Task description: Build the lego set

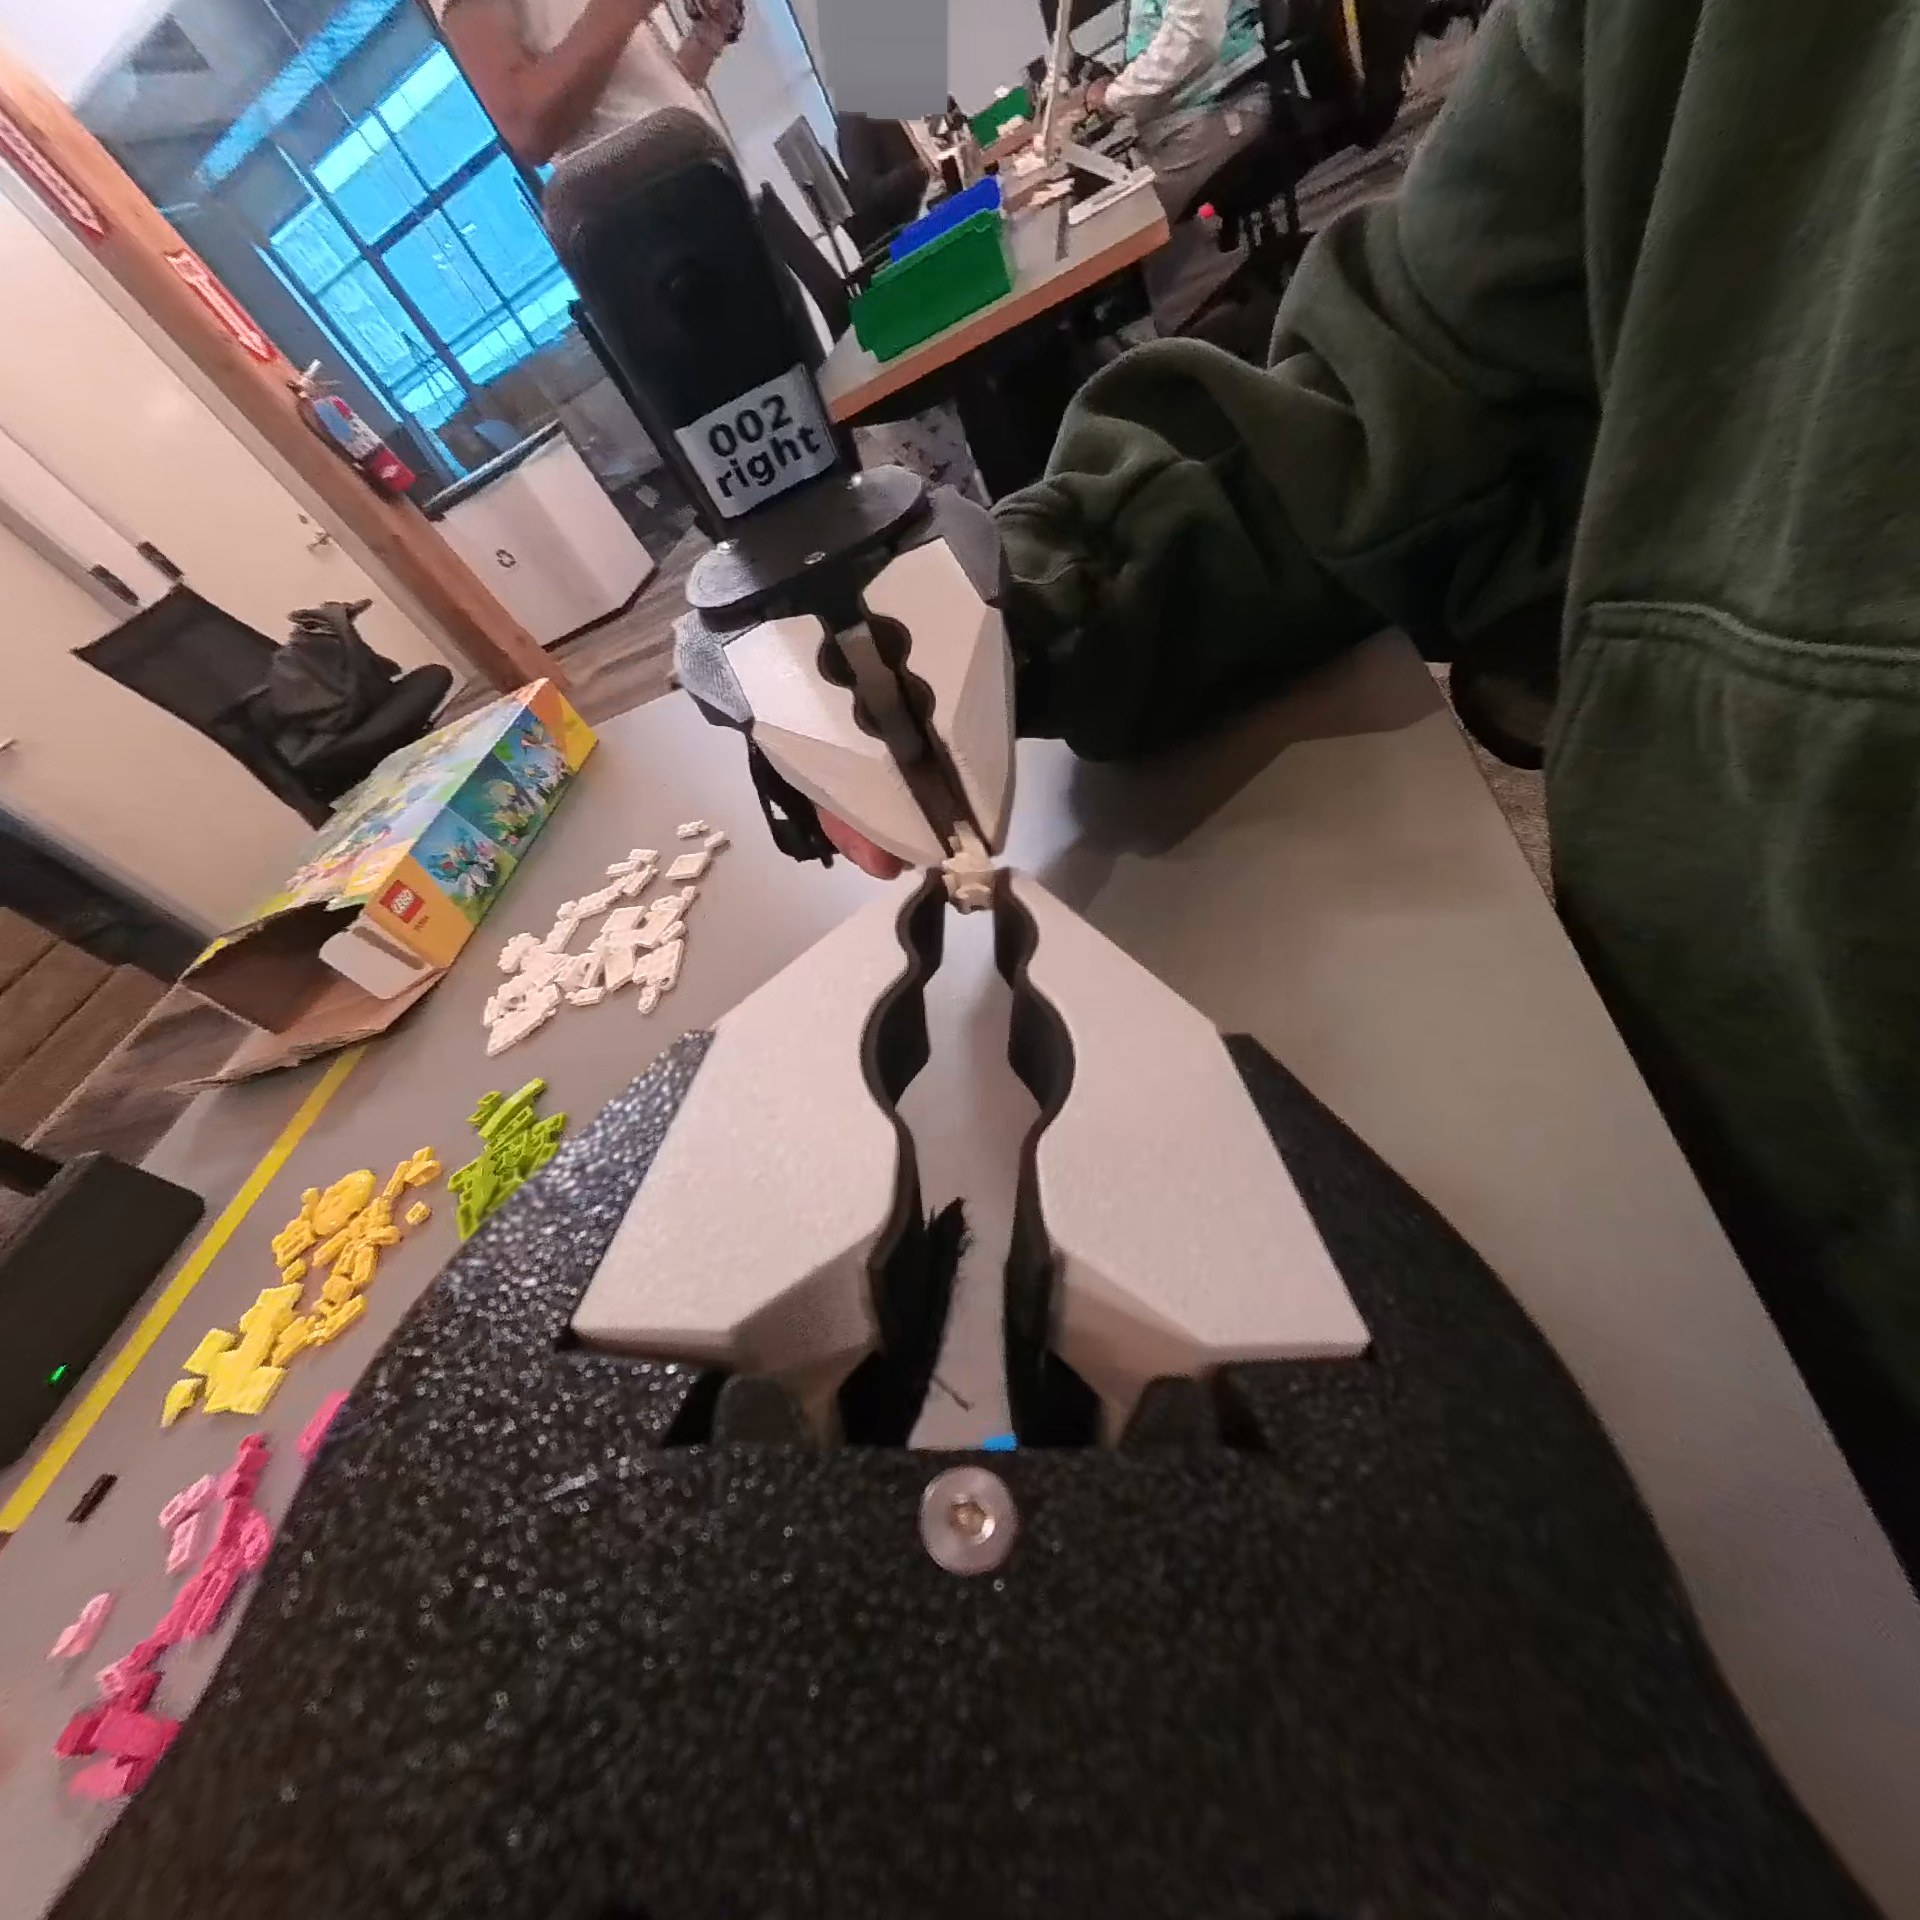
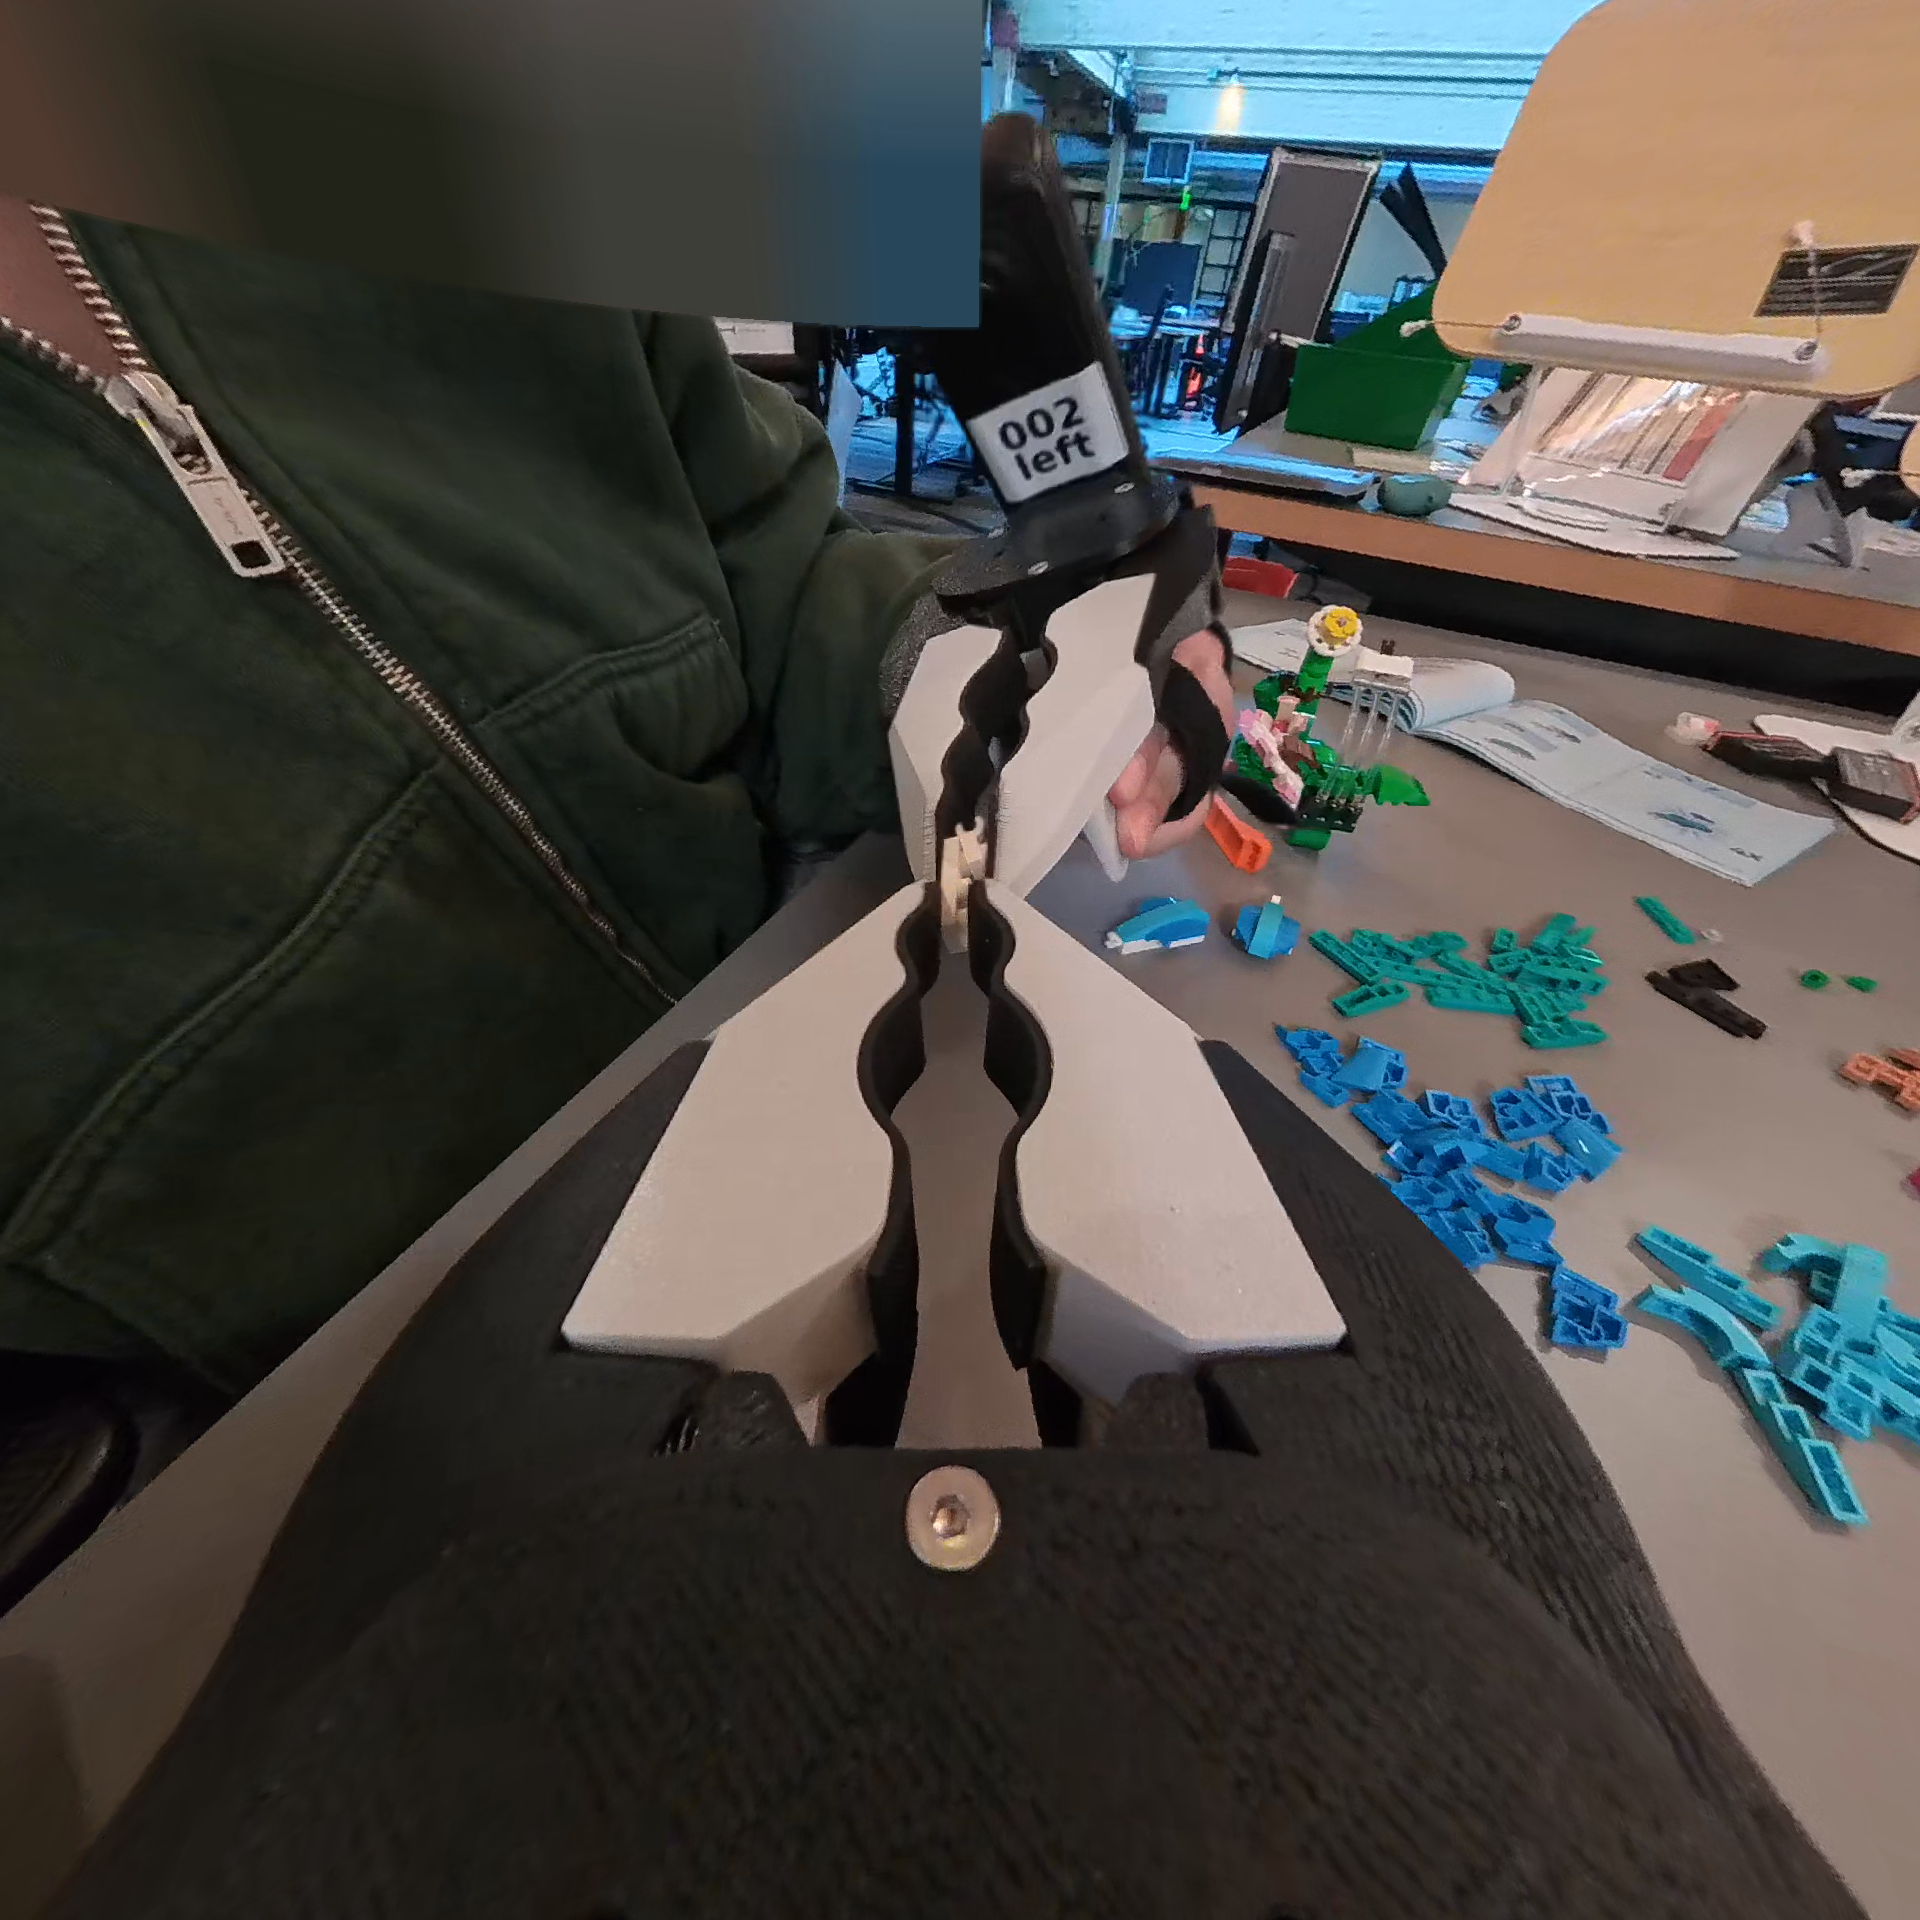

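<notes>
My left gripper (image 1: 966, 885) and my right gripper (image 1: 958, 831) meet tip to tip above the grey table (image 1: 1299, 987), near its edge by the person. Each is shut on a small white lego piece. The left one's piece (image 1: 971, 894) touches the right one's piece (image 1: 962, 842). In the right wrist view my right gripper (image 2: 954, 902) pinches a pale piece (image 2: 953, 885) edge-on, against the piece (image 2: 972, 837) in the left gripper (image 2: 970, 826). How the two pieces fit together is too small to tell.
Sorted piles lie on the table: white (image 1: 592, 956), lime (image 1: 504, 1153), yellow (image 1: 301, 1288), pink (image 1: 177, 1621), blue (image 2: 1475, 1153), teal (image 2: 1486, 977), light blue (image 2: 1808, 1351). An open lego box (image 1: 447, 831), a part-built flower model (image 2: 1309, 748), a booklet (image 2: 1621, 769) and an orange tool (image 2: 1236, 836) lie farther off. Only a small space, under 4 cm, lies between the two pairs of fingers.
</notes>
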Available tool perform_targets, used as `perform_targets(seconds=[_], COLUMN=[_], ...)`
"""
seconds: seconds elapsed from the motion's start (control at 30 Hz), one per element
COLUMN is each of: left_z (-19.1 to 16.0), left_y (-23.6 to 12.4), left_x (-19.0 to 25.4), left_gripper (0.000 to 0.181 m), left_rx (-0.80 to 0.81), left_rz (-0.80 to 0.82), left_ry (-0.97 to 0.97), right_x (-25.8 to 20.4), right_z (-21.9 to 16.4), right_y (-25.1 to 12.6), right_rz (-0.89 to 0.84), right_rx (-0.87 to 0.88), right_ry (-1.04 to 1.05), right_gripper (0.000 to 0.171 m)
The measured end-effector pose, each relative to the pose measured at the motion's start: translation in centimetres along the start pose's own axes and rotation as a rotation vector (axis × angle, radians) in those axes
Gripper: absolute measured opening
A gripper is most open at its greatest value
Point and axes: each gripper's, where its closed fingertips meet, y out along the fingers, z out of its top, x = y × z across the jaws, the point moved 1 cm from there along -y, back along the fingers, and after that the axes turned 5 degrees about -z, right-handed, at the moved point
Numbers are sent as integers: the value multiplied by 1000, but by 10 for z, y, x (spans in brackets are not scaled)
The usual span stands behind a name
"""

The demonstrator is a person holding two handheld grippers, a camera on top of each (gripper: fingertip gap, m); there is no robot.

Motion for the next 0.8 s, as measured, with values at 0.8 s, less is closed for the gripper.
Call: perform_targets(seconds=[0.8], left_z=[2], left_y=[-2], left_x=[-15], left_gripper=[8], left_rx=[-6], left_rz=[194], left_ry=[24], right_x=[11], right_z=[5], right_y=[-7], right_rz=[-96], right_rx=[8], right_ry=[-59], right_gripper=[3])
